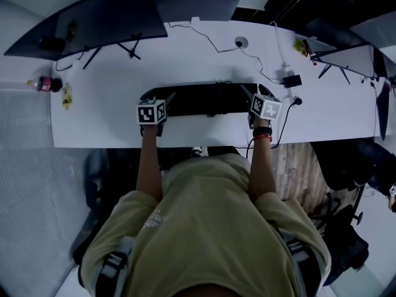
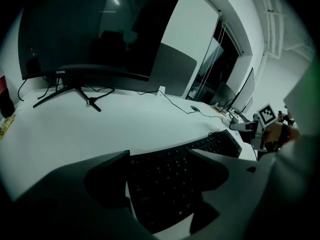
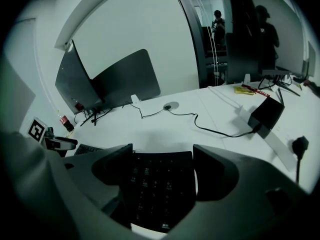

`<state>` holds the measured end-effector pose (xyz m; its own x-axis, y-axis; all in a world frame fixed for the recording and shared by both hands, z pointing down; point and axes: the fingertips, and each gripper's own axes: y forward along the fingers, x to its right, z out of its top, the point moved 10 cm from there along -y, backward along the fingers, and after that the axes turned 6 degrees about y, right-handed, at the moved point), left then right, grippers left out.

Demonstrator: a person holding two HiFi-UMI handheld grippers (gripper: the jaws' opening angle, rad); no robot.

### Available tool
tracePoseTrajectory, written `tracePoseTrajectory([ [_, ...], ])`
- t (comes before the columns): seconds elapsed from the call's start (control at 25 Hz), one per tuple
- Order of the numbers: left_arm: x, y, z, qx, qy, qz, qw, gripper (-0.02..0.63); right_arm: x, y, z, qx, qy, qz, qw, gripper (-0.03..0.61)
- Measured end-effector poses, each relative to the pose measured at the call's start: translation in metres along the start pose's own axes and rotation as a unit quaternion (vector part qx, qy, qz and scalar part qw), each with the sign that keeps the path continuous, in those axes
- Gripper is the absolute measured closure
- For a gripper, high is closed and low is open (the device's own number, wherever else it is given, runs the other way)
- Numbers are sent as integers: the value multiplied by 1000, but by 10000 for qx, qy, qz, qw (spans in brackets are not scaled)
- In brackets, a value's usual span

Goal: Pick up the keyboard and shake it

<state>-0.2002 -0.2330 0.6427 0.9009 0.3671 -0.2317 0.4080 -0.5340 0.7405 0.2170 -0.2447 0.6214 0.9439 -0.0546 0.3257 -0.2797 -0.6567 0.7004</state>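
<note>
A long black curved keyboard (image 1: 204,99) lies flat on the white desk (image 1: 185,54), close to its front edge and in front of a dark curved monitor (image 1: 93,17). The left gripper (image 2: 160,156) hangs over the keyboard's left end and the right gripper (image 3: 163,151) over its right end. Both sets of jaws stand wide apart, with key rows showing between them and neither pad pressing on anything, so the keyboard is not yet held. The main risk, as I judge it, is an uneven grip. If one side closes before the other, the keyboard may pivot or skid on the smooth desk. If the pads land on keycaps instead of the frame, shaking could work it loose. A thin black cable (image 3: 215,130) runs just behind the right end. Whether it belongs to the keyboard is unclear, but it could snag or tug on a lift.
</note>
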Motion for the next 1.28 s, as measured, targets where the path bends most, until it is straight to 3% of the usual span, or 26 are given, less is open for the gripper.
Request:
tracePoseTrajectory([
  [0.28,-9,10,1,-144,-225,-101,9996,262,13,9,2,-269,65,149,9995,202],
  [0.48,-13,12,-1,-216,-312,63,9993,262,-2,-1,21,-284,-222,116,9993,201],
  [0.68,-14,11,0,-208,-362,55,9991,262,29,27,-2,-419,171,231,9987,201],
  [1.0,-22,14,-5,-252,-475,220,9983,262,34,34,-9,-589,173,292,9977,201],
  [1.28,-26,26,-9,-363,-690,114,9969,262,29,40,-7,-681,187,440,9965,201],
])
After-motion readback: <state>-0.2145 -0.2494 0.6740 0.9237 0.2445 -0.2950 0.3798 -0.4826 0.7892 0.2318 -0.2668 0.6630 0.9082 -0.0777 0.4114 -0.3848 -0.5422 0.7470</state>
